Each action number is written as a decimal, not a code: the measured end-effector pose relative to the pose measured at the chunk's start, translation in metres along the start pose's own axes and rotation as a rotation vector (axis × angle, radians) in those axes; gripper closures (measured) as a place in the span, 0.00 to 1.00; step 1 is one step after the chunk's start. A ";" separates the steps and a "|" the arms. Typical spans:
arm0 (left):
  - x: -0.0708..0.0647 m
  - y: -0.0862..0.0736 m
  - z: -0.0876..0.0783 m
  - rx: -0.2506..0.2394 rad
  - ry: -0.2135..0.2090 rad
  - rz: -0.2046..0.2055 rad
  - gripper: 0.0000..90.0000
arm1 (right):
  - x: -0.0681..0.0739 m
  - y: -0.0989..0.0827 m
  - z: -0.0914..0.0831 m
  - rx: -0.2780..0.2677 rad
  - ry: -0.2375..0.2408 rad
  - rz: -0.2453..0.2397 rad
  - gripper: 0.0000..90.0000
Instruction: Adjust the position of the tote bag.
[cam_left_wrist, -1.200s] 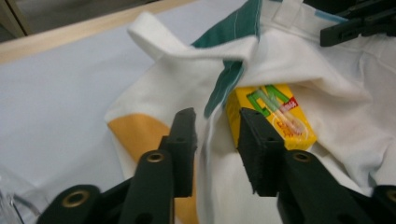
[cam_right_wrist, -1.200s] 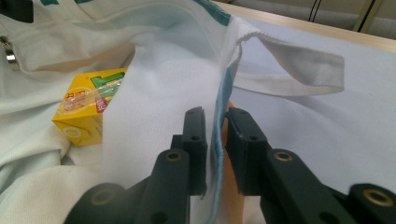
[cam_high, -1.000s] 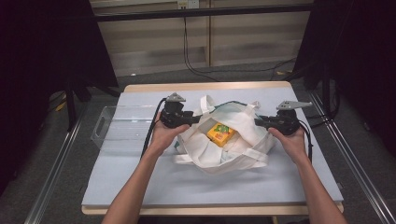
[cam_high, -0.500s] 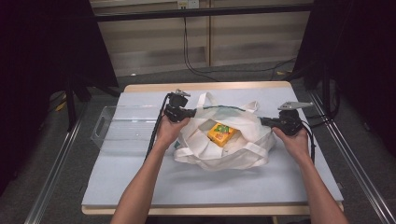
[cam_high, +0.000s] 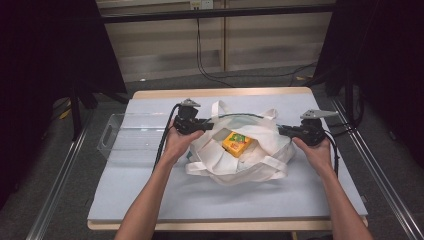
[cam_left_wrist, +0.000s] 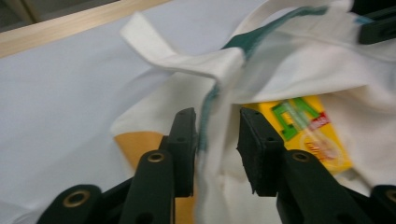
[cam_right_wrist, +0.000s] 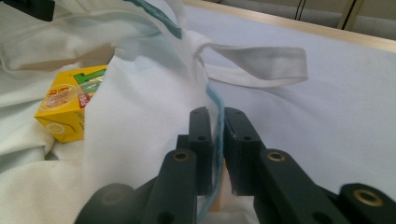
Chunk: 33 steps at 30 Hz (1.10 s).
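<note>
Straddling the bag's (cam_high: 235, 167) hem (cam_left_wrist: 203, 122) from both sides: left gripper (cam_left_wrist: 216, 116) released, having just been opening, with cloth hanging loose in the gap; right gripper (cam_right_wrist: 215, 114) likewise just easing apart, narrowly, with the hem threading through unpinched.

Risking, from here, a slack rim slipping off the pads if pulling outward before clamping again. Then likely letting the mouth sag shut over the box (cam_high: 236, 142), sitting inside the bag at mid-table. Also risking a snag on either strap, the near strap (cam_high: 272, 162) looping by the right hand and the far strap (cam_high: 220, 107) flopping behind the left jaws. Catching on one while withdrawing, and so dragging the whole bag. Probably not tipping the box, cradled in cloth as it is.

Leaving plenty of bare table (cam_high: 200, 200) on the near side, under the forearms. Crowding the left hand with a clear bin (cam_high: 117, 135) just beside it, near the table's left edge, so narrowing any leftward pull. Offering open room on the right out to the edge, and past the bag toward the far wooden edge too.
</note>
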<state>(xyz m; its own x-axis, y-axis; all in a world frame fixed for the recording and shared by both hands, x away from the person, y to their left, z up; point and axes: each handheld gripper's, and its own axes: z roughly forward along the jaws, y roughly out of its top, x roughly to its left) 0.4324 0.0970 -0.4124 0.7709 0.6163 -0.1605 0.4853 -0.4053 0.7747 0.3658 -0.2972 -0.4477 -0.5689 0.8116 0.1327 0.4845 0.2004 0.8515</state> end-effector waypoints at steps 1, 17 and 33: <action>-0.002 0.000 -0.003 0.006 0.000 0.012 0.70 | 0.001 0.001 0.000 -0.009 0.003 -0.005 0.85; -0.027 -0.016 -0.049 -0.145 -0.080 0.047 0.48 | 0.007 0.012 -0.011 -0.075 0.007 -0.009 0.75; -0.108 -0.017 -0.045 -0.060 -0.343 0.237 0.57 | 0.022 0.029 -0.007 -0.056 0.040 -0.064 0.79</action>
<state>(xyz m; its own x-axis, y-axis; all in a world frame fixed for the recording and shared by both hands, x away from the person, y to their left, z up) 0.3226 0.0675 -0.3804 0.9559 0.2463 -0.1602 0.2612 -0.4628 0.8471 0.3631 -0.2777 -0.4162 -0.6241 0.7754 0.0963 0.4090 0.2192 0.8858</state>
